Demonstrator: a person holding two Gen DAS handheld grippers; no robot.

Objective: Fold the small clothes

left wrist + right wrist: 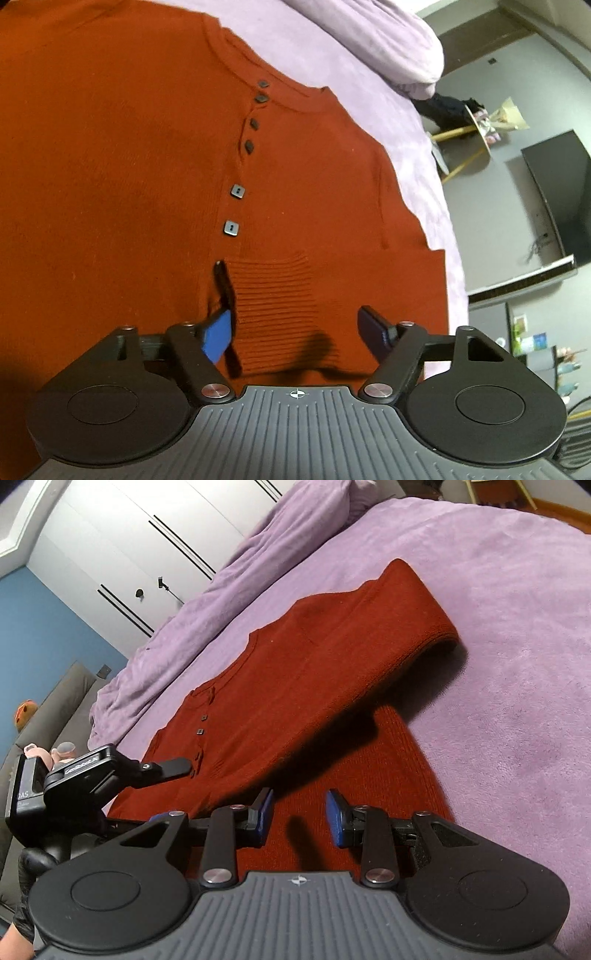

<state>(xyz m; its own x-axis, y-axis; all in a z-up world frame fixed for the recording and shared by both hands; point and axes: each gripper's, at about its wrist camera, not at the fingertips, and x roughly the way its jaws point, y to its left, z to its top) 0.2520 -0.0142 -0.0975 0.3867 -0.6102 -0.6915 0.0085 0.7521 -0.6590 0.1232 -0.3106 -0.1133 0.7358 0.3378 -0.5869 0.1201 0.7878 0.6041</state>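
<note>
left gripper (pixel 295 325): jaws spread wide, nothing in them. It hangs low over the ribbed hem of the sweater, with one finger right by the bottom of the button line and the other further out over the knit.
right gripper (pixel 299 818): also open, holding nothing, sitting just above the lower part of the sweater straight ahead of it.
sweater (pixel 295 701): rust-red knit, spread front side up on the bed, buttons (pixel 238 191) running away from the left gripper toward the neckline. Far ahead of the right gripper one sleeve (pixel 417 609) is folded in over the body.
bed (pixel 498 664): purple fuzzy cover under everything, bunched blanket (pixel 258 554) beyond the sweater.
room: wardrobe doors (pixel 147 535) behind the bed.
</note>
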